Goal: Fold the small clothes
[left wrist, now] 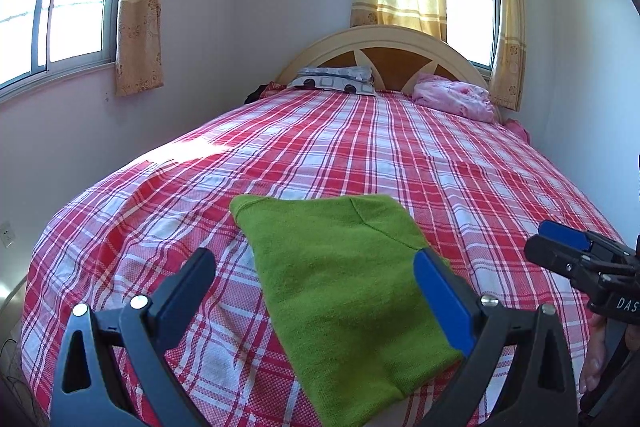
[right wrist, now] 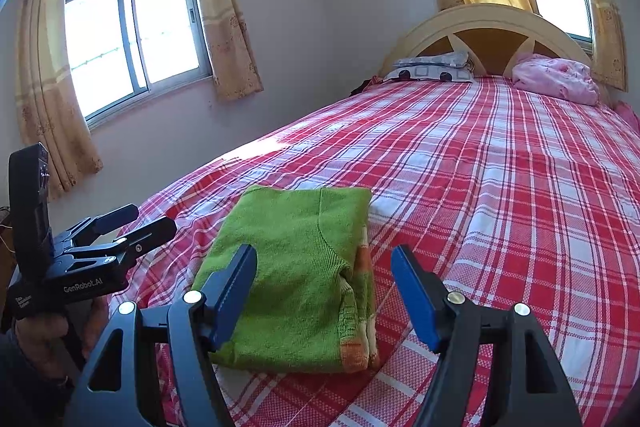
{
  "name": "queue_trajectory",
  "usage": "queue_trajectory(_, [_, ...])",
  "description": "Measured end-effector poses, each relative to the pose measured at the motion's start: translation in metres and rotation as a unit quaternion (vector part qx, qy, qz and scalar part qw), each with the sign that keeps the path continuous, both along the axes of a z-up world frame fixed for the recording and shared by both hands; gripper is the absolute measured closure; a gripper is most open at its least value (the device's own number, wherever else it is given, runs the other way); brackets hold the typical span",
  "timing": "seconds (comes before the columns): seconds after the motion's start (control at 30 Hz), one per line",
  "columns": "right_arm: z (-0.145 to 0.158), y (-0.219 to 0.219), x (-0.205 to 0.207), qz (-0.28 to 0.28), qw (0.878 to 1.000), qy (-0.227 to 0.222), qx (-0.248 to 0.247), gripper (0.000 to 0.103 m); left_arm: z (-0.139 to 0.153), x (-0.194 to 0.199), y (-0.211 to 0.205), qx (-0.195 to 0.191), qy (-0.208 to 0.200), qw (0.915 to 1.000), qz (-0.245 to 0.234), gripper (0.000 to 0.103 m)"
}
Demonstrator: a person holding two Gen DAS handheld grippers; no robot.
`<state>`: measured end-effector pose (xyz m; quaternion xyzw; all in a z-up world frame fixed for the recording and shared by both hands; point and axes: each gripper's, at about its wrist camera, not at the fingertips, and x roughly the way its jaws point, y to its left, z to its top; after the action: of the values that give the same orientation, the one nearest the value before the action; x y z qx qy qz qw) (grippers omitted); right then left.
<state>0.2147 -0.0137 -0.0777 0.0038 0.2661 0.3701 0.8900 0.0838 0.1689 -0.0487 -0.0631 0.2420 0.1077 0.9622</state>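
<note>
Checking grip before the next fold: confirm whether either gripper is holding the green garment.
No: the left gripper and right gripper are open above the folded green garment.

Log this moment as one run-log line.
garment: green sweater folded, lying on plaid bed | left gripper: open, holding nothing | right gripper: open, holding nothing

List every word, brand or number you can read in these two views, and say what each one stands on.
"GenRobot.AI": side of the left hand-held gripper, right wrist view.
"DAS": cut off at the frame edge, on the right hand-held gripper, left wrist view.
Small white label on the left hand-held gripper's body: too small to read.
</note>
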Motion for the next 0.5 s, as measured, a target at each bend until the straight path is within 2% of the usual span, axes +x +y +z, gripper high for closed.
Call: queue_trajectory(0.5, [0.0026, -0.0004, -0.0043, 0.0, 1.0, -0.004, 0.003, 0.032, 0.001, -0.0014, -0.0005, -0.001, -0.002, 1.0, 0.0, 0.001])
